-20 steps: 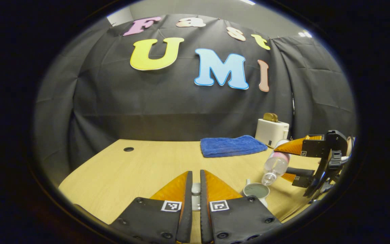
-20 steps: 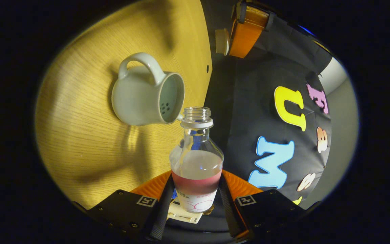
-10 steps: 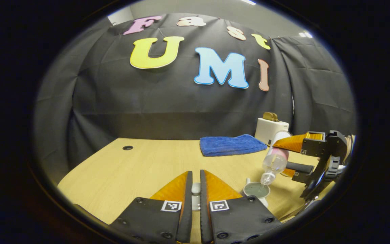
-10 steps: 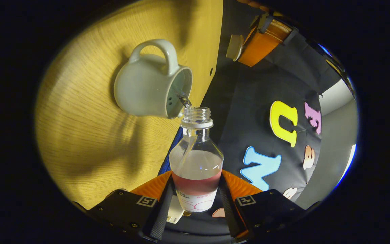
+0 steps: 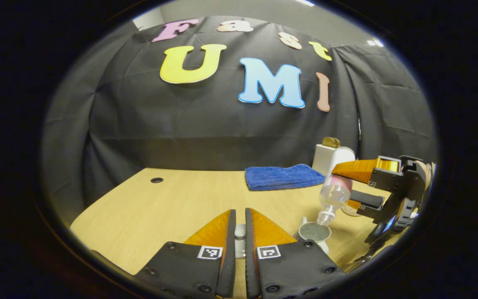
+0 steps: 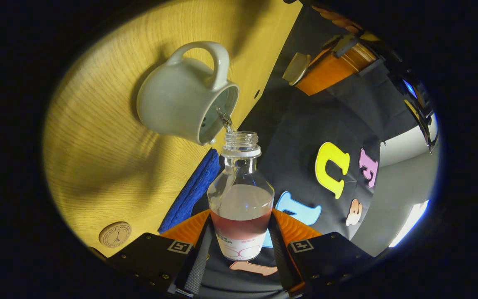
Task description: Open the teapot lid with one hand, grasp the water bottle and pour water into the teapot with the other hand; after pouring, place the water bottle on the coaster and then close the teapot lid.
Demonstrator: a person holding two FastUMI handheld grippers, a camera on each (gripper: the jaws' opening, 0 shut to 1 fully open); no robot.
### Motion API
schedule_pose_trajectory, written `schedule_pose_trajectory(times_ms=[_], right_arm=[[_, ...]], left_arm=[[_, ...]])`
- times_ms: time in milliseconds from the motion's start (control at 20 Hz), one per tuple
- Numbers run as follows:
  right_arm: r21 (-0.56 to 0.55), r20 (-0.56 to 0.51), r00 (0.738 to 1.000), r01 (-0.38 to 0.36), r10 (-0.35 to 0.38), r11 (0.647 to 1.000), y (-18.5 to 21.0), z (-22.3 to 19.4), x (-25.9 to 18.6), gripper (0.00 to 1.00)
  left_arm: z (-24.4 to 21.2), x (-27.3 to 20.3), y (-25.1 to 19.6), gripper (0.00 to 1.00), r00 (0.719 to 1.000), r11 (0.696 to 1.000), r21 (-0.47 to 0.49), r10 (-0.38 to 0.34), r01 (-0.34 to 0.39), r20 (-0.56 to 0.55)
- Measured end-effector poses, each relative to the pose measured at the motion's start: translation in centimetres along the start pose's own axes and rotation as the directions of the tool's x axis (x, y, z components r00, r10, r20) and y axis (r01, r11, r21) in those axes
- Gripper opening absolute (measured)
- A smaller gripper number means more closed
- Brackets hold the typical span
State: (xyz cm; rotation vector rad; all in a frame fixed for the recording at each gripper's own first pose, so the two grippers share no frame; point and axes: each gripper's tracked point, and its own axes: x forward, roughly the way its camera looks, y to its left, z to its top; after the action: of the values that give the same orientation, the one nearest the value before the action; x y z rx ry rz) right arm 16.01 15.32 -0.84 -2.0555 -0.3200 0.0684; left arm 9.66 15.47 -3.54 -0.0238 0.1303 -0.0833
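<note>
On the bench (image 6: 98,166) the teapot (image 6: 181,93) stands open. Over the last second the water bottle (image 6: 241,199), clamped in the right claw (image 6: 239,245), has tipped steeper, its long axis slanting neck-down at the pot's mouth; water now streams in, so pouring is underway. The left claw (image 5: 240,232), nearly closed, pinches the lid (image 5: 240,231) aloft.
</note>
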Motion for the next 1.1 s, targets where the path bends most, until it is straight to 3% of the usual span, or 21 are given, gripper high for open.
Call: schedule_pose_trajectory(times_ms=[300, 1100], right_arm=[[-0.072, 0.005, 0.998, 0.064, -0.064, 0.995, -1.5, -0.5, -0.3, 0.70], [-0.105, 0.025, 0.995, 0.103, -0.101, 0.989, -3.0, -0.2, -0.9, 0.70]], left_arm=[[0.1, 0.1, -0.2, 0.17, 1.000, 1.000, 0.001, -0.002, 0.002, 0.000], [0.2, -0.1, -0.6, 0.17, 1.000, 1.000, 0.006, -0.001, 0.001, -0.003]])
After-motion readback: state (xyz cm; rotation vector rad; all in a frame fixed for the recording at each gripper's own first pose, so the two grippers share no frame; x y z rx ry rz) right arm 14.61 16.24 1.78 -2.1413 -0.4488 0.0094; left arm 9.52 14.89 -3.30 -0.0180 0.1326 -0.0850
